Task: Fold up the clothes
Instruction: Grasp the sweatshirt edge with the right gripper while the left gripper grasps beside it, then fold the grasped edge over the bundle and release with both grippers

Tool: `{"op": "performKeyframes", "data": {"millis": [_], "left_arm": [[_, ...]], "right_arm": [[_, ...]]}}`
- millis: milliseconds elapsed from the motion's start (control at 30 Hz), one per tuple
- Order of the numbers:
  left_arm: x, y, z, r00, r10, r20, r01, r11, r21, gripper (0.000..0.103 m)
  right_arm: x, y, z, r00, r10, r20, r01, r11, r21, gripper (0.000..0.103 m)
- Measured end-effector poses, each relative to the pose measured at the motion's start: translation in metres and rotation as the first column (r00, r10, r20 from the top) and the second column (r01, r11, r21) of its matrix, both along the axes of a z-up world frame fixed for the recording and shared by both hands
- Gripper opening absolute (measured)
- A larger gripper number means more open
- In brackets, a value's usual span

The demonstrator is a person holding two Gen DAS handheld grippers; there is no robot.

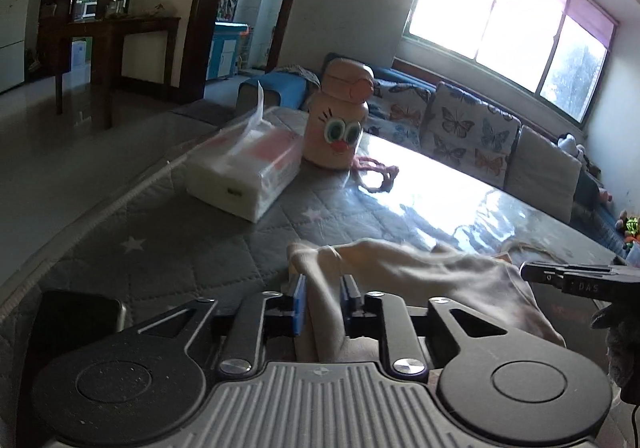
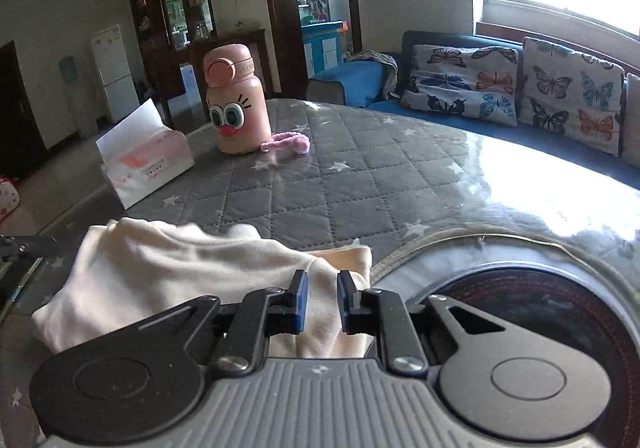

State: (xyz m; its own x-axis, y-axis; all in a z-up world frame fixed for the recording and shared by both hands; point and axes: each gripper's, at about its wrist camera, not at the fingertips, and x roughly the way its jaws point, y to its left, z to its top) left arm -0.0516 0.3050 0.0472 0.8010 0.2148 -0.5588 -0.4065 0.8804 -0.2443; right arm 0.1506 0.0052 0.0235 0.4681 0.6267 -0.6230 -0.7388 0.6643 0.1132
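While garment (image 2: 168,268) lies bunched, bottle (image 2: 236,100), tissues (image 2: 148,164) beyond

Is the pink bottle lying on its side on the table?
No, the pink bottle stands upright on the grey quilted table cover, its lid at the top, beside the tissue pack.

Soft cream cloth garment (image 2: 168,272) lies on quilted, glossy-covered table (image 2: 360,184).

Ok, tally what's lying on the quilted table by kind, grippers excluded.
Cream garment: 1
Pink cartoon-face bottle: 1
Tissue pack: 1
Pink cord: 1
Dark phone-like slab, near table edge: 1
Total: 5
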Motion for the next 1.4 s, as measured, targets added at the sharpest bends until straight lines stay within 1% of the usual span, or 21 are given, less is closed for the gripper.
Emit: {"op": "performKeyframes", "data": {"millis": [67, 167, 300, 400, 467, 533, 600, 667, 800, 900, 967, 1000, 1033, 1133, 1200, 1267, 1300, 1400], "left_arm": [[0.009, -0.003, 0.003, 1.000, -0.024, 0.008, 0.023, 1.000, 0.005, 0.022], [0.027, -0.011, 0.006, 0.997, -0.074, 0.011, 0.074, 0.997, 0.001, 0.022], [0.059, -0.023, 0.000, 0.990, -0.142, -0.006, 0.142, 0.990, 0.000, 0.022], [0.082, -0.027, -0.009, 0.984, -0.177, -0.027, 0.177, 0.984, -0.009, 0.022], [0.094, -0.027, -0.016, 0.981, -0.186, -0.047, 0.187, 0.982, 0.000, 0.022], [0.104, -0.025, -0.023, 0.980, -0.189, -0.069, 0.189, 0.982, 0.003, 0.022], [0.111, -0.022, -0.030, 0.980, -0.175, -0.092, 0.177, 0.984, 0.008, 0.022], [0.115, -0.018, -0.037, 0.981, -0.166, -0.104, 0.166, 0.986, -0.007, 0.022], [0.114, -0.015, -0.039, 0.982, -0.161, -0.096, 0.160, 0.987, -0.015, 0.023], [0.111, -0.015, -0.037, 0.983, -0.157, -0.093, 0.156, 0.988, -0.018, 0.025], [0.110, -0.015, -0.035, 0.984, -0.152, -0.092, 0.151, 0.988, -0.016, 0.030], [0.108, -0.017, -0.033, 0.985, -0.151, -0.088, 0.151, 0.988, -0.014, 0.031], [0.106, -0.018, -0.031, 0.985, -0.151, -0.083, 0.150, 0.989, -0.012, 0.033], [0.096, -0.023, -0.025, 0.987, -0.147, -0.068, 0.146, 0.989, -0.009, 0.042], [0.087, -0.027, -0.022, 0.987, -0.145, -0.067, 0.145, 0.989, -0.002, 0.044], [0.077, -0.032, -0.018, 0.987, -0.143, -0.068, 0.144, 0.990, 0.007, 0.049], [0.072, -0.034, -0.017, 0.987, -0.144, -0.067, 0.145, 0.989, 0.012, 0.050], [0.057, -0.043, -0.015, 0.987, -0.146, -0.069, 0.148, 0.989, 0.026, 0.056]], "right_arm": [[-0.003, 0.002, 0.003, 1.000, 0.012, 0.022, -0.012, 1.000, -0.001, 0.017], [-0.005, 0.013, 0.005, 0.998, 0.059, 0.017, -0.060, 0.998, 0.005, 0.020], [-0.004, 0.036, 0.001, 0.993, 0.118, -0.004, -0.118, 0.993, 0.005, 0.025], [-0.003, 0.051, -0.003, 0.989, 0.149, -0.009, -0.149, 0.989, 0.003, 0.026], [-0.002, 0.060, -0.006, 0.986, 0.166, -0.008, -0.166, 0.986, -0.002, 0.026], [0.000, 0.068, -0.010, 0.984, 0.177, -0.004, -0.177, 0.984, -0.010, 0.031], [0.004, 0.075, -0.015, 0.984, 0.177, -0.004, -0.177, 0.984, -0.015, 0.032], [0.006, 0.079, -0.020, 0.985, 0.171, 0.008, -0.171, 0.985, -0.017, 0.033], [0.007, 0.081, -0.024, 0.986, 0.168, 0.024, -0.167, 0.986, -0.018, 0.040], [0.007, 0.077, -0.019, 0.987, 0.160, 0.025, -0.160, 0.987, 0.001, 0.041], [0.003, 0.075, -0.016, 0.985, 0.171, 0.034, -0.171, 0.985, -0.002, 0.044], [0.000, 0.073, -0.014, 0.983, 0.180, 0.042, -0.180, 0.984, -0.007, 0.048], [-0.005, 0.074, -0.014, 0.980, 0.192, 0.056, -0.192, 0.981, -0.019, 0.050], [-0.015, 0.076, -0.014, 0.971, 0.220, 0.093, -0.215, 0.975, -0.059, 0.051], [-0.023, 0.078, -0.015, 0.967, 0.228, 0.112, -0.218, 0.972, -0.088, 0.051], [-0.030, 0.073, -0.011, 0.964, 0.235, 0.121, -0.226, 0.970, -0.085, 0.052], [-0.034, 0.069, -0.009, 0.963, 0.239, 0.122, -0.230, 0.970, -0.083, 0.054], [-0.045, 0.059, -0.008, 0.963, 0.248, 0.109, -0.238, 0.967, -0.095, 0.055]]}}
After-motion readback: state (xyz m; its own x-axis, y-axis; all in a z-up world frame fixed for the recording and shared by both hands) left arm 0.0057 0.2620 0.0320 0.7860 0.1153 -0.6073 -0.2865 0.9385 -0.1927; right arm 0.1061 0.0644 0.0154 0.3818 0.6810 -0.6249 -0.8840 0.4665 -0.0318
